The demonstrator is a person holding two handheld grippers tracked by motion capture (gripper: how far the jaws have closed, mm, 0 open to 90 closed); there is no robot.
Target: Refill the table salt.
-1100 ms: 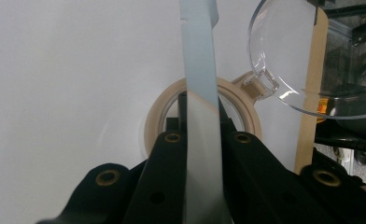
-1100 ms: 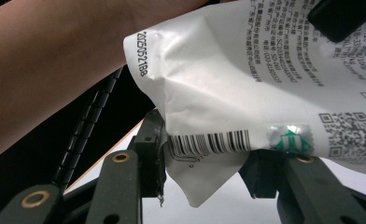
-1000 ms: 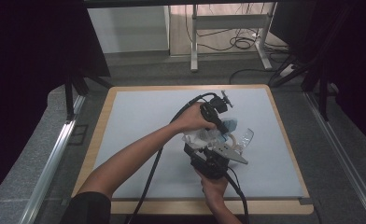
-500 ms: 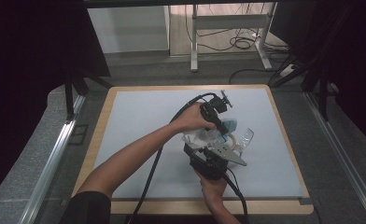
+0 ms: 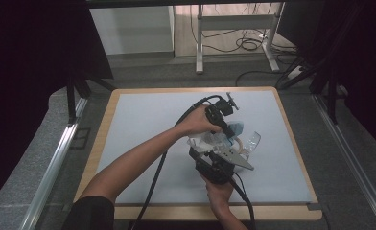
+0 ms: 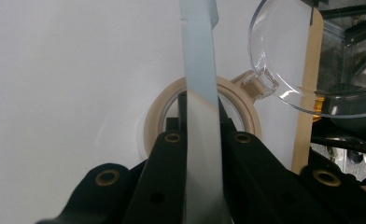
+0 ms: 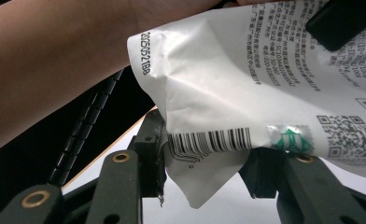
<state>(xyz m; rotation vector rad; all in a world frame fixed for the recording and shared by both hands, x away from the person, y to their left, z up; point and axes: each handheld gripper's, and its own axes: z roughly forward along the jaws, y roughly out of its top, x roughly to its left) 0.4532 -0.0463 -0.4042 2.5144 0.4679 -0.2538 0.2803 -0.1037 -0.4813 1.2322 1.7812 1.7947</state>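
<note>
A white plastic packet (image 7: 228,84) with a barcode, printed text and a QR code hangs between my two grippers over the middle of the table. My right gripper (image 7: 207,163) is shut on its lower part, with one pad on each side of the barcode. From above, the right gripper (image 5: 206,149) points away from the person under the packet (image 5: 210,140). My left gripper (image 5: 228,133) reaches across from the left and is shut on the packet's upper edge. In the left gripper view that edge shows as a thin pale strip (image 6: 200,93) pinched in the left gripper (image 6: 203,135).
A beige ring (image 6: 155,116) lies on the white table top (image 5: 143,124) right behind the left jaws. A clear plastic scoop (image 6: 288,56) sits beside it, near the wooden table edge (image 6: 307,93). The person's left forearm (image 7: 55,60) crosses over the right gripper.
</note>
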